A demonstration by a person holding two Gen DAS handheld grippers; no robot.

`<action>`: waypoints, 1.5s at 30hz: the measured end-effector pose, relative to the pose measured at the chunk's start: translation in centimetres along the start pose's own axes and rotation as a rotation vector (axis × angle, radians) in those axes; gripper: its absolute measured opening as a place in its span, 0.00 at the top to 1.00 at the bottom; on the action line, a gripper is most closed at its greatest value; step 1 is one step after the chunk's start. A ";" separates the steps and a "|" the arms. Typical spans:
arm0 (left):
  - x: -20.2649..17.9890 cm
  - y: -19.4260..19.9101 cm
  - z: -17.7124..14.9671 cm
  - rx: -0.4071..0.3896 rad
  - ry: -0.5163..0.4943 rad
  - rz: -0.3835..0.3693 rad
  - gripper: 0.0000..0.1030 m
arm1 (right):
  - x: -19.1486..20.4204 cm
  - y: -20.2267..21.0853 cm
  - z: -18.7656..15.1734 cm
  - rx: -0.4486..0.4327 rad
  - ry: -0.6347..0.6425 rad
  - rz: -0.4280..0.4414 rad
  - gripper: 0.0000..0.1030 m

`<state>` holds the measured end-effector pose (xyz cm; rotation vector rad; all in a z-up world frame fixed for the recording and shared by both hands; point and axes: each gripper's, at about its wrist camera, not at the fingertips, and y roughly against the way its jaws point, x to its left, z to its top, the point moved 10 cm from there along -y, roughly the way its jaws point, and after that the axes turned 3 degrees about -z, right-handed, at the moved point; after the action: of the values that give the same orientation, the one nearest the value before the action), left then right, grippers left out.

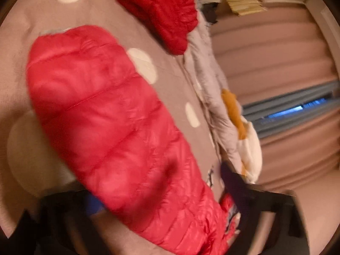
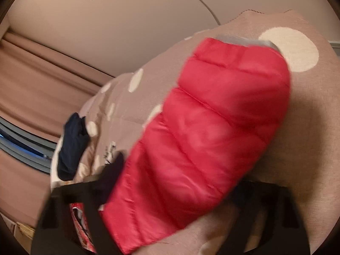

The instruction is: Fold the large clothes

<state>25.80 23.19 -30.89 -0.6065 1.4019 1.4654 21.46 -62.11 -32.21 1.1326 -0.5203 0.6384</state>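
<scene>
A red quilted puffer jacket lies folded into a long bundle on the taupe bedspread with cream dots. It also shows in the right wrist view. My left gripper has its dark fingers spread either side of the jacket's near end, open around it. My right gripper has its fingers spread either side of the jacket's near end too, open. Both views are blurred.
A second red garment lies folded at the far end of the bed. Grey, orange and cream clothes lie along the bed edge. A dark navy garment hangs at the edge. Pink curtains hang beyond.
</scene>
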 end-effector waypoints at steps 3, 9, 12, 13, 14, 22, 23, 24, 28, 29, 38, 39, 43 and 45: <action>2.3 -0.1 -0.2 -0.057 -0.019 0.182 0.79 | -1.5 -1.2 -0.7 0.042 -0.049 -0.007 0.87; 1.6 2.1 -1.0 -0.152 -0.090 0.328 0.86 | -2.0 0.1 0.0 -0.007 0.005 -0.073 0.88; 1.4 3.8 -1.1 -0.195 -0.122 0.348 0.87 | -1.1 -0.9 0.3 -0.013 0.083 -0.110 0.88; 1.1 4.1 -0.7 -0.200 -0.125 0.354 0.87 | -0.8 -0.9 0.5 -0.026 0.132 -0.130 0.88; 0.8 4.5 -0.6 -0.208 -0.127 0.343 0.87 | -0.5 -0.8 0.7 -0.042 0.178 -0.150 0.88; -4.1 7.9 -1.6 -0.339 -0.379 0.347 0.87 | 4.5 3.1 1.5 -0.139 0.247 -0.021 0.89; -4.6 8.1 -1.7 -0.351 -0.414 0.353 0.87 | 5.9 3.7 1.2 -0.150 0.280 -0.006 0.89; -4.8 8.0 -1.8 -0.356 -0.433 0.349 0.87 | 7.7 4.5 0.7 -0.167 0.326 0.018 0.89; -4.8 7.1 -1.9 -0.350 -0.466 0.392 0.87 | 14.3 7.2 -4.1 -0.150 0.467 0.185 0.89; -4.7 7.0 -1.9 -0.343 -0.454 0.380 0.87 | 16.4 7.7 -6.2 -0.131 0.520 0.229 0.89; -3.8 6.7 -2.2 -0.298 -0.384 0.367 0.87 | 25.5 10.0 -32.0 0.077 1.224 0.487 0.87; -3.8 6.5 -2.3 -0.293 -0.390 0.368 0.87 | 25.1 9.2 -33.7 0.101 1.276 0.459 0.85; -3.7 6.1 -2.3 -0.264 -0.406 0.374 0.87 | 22.7 7.7 -37.5 0.230 1.363 0.408 0.70; -3.6 6.1 -2.3 -0.260 -0.417 0.373 0.87 | 22.2 8.7 -36.9 0.233 1.347 0.435 0.45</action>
<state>21.25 20.82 -25.50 -0.1765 1.0365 1.9595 33.44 -20.60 -24.25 0.5665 0.5057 1.6645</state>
